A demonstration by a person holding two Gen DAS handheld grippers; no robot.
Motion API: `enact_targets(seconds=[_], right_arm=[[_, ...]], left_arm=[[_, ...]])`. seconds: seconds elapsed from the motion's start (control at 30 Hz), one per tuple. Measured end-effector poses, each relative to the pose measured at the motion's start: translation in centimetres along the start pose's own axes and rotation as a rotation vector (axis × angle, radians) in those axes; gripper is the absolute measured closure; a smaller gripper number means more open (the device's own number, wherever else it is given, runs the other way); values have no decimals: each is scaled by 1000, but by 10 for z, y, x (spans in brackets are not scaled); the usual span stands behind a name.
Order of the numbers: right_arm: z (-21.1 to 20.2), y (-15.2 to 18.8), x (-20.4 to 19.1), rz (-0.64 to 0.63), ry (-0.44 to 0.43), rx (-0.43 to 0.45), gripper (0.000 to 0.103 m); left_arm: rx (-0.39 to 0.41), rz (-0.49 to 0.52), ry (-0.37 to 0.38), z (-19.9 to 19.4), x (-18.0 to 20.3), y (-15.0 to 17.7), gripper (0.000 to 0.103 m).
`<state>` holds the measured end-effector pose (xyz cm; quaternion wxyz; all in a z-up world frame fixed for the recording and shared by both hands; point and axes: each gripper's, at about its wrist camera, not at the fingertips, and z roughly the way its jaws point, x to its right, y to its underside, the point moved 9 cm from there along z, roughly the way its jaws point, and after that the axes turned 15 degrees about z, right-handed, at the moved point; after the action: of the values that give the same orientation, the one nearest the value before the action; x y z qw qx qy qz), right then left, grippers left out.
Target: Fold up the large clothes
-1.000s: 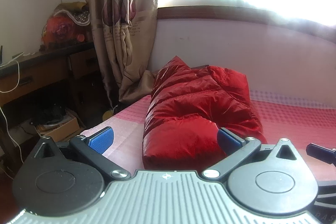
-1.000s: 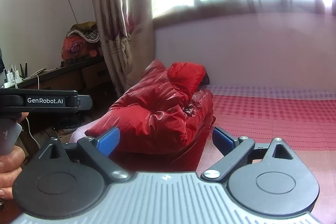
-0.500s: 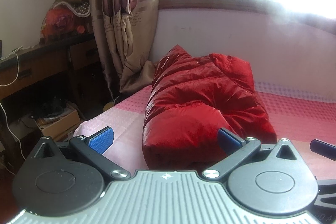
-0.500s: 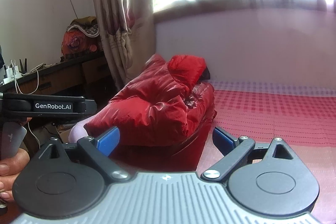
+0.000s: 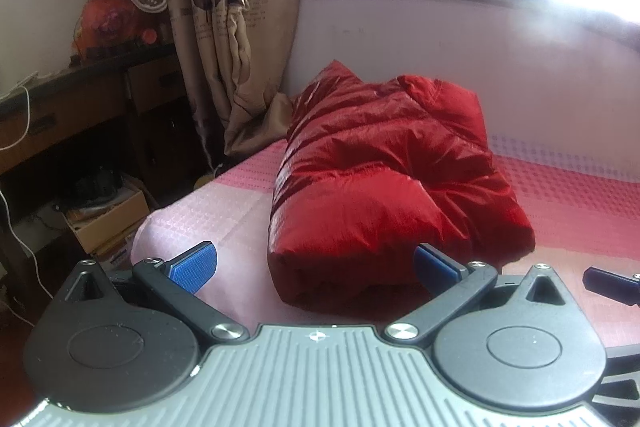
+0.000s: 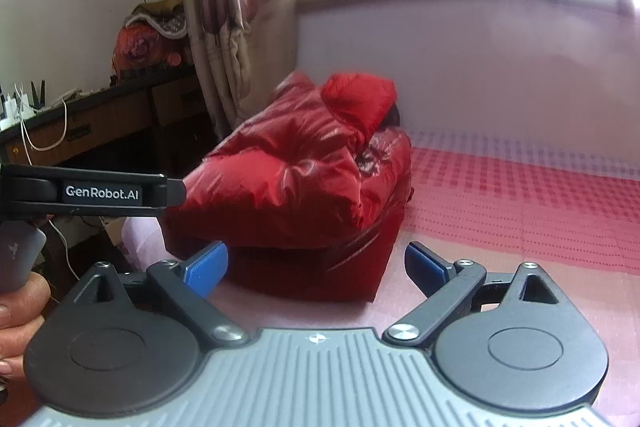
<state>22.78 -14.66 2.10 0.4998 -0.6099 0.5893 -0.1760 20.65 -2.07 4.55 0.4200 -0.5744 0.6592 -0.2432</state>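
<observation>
So off to the left of both tongs there's a dark wooden desk [image 5: 80, 107] with a red bundle [image 5: 112, 23] on top and a patterned curtain [image 5: 236, 27] hanging next to it, none of which matters for the job. The left tongs [image 5: 316, 265] are spread wide with nothing between the blue pads [image 5: 194, 267], hovering just short of the near edge of the red puffer jacket [image 5: 384, 187]. The jacket sits on the bed [image 5: 580, 211] straight ahead of both tongs, bunched into a fat folded block, near the bed's left corner by the curtain. The right tongs [image 6: 316, 267] are spread wide too and empty, with the jacket's near corner in front of them, closer to the left pad. From that side you can see the hood [image 6: 360, 99] flopped on top at the far end. My guess is it handles light but super springy, and that shiny shell looks slippery, so a shallow pinch would probably slide off. I'd bite deep into the thick near edge or a quilted seam, one tongs per corner, and press the air out, or it'll likely puff back open.
</observation>
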Motion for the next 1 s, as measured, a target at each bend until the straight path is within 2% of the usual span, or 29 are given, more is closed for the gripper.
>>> enact_targets(seconds=[0.27, 0.33, 0.63, 1.0], right_arm=[[19, 26, 9, 40, 48, -180, 7], [22, 34, 10, 34, 63, -206, 7], [22, 47, 17, 58, 70, -235, 7], [28, 47, 17, 39, 67, -252, 7]], left_arm=[[-140, -15, 69, 9, 10, 23, 0], [-166, -12, 66, 11, 12, 30, 0], [-218, -13, 68, 16, 17, 45, 0], [-222, -9, 77, 18, 23, 49, 0]])
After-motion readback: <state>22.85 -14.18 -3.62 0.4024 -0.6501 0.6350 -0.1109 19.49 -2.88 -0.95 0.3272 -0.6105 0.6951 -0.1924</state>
